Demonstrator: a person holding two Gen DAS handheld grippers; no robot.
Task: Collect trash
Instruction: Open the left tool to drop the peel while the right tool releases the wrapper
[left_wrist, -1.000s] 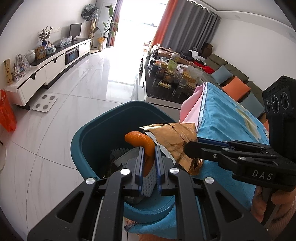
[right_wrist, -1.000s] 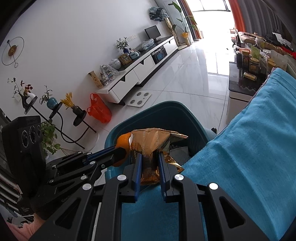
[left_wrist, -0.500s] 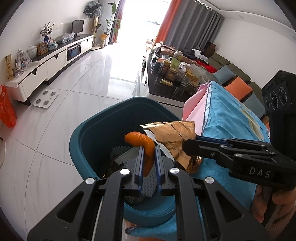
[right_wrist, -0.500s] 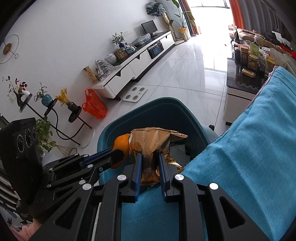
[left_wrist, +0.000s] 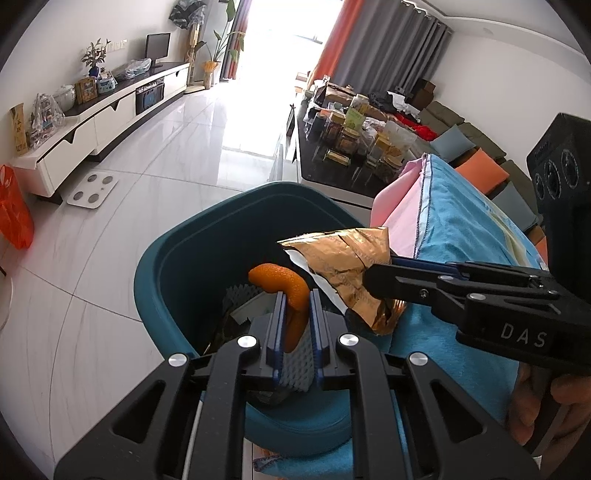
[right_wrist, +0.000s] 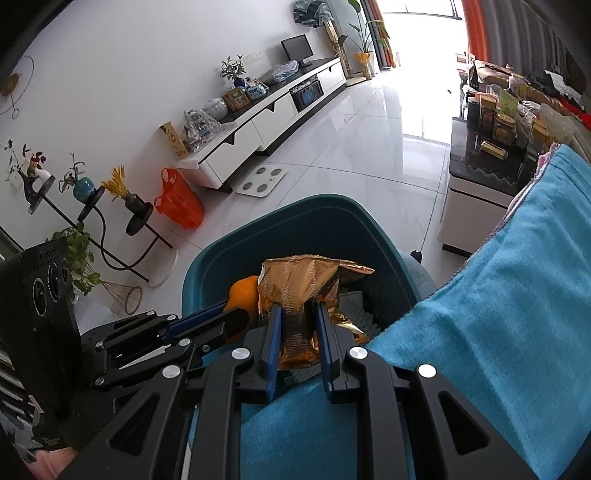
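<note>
Tile floor (left_wrist: 155, 192) spreads beyond your bin (left_wrist: 192, 258); left tongs (left_wrist: 295, 295) clench orange peel (left_wrist: 284, 284), right tongs (right_wrist: 297, 314) clench gold wrapper (right_wrist: 299, 288) beside blue cloth (right_wrist: 498, 314).

2 hand-held grippers (left_wrist: 295, 295) (right_wrist: 297, 314), 1 orange peel (left_wrist: 284, 280), 1 gold wrapper (right_wrist: 303, 291), 1 teal bin (left_wrist: 177, 258).

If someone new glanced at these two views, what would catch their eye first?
Probably the crumpled gold wrapper clamped in the right gripper and the orange peel pinched in the left gripper. Both hang over the open teal bin, beside the blue cloth.
</note>
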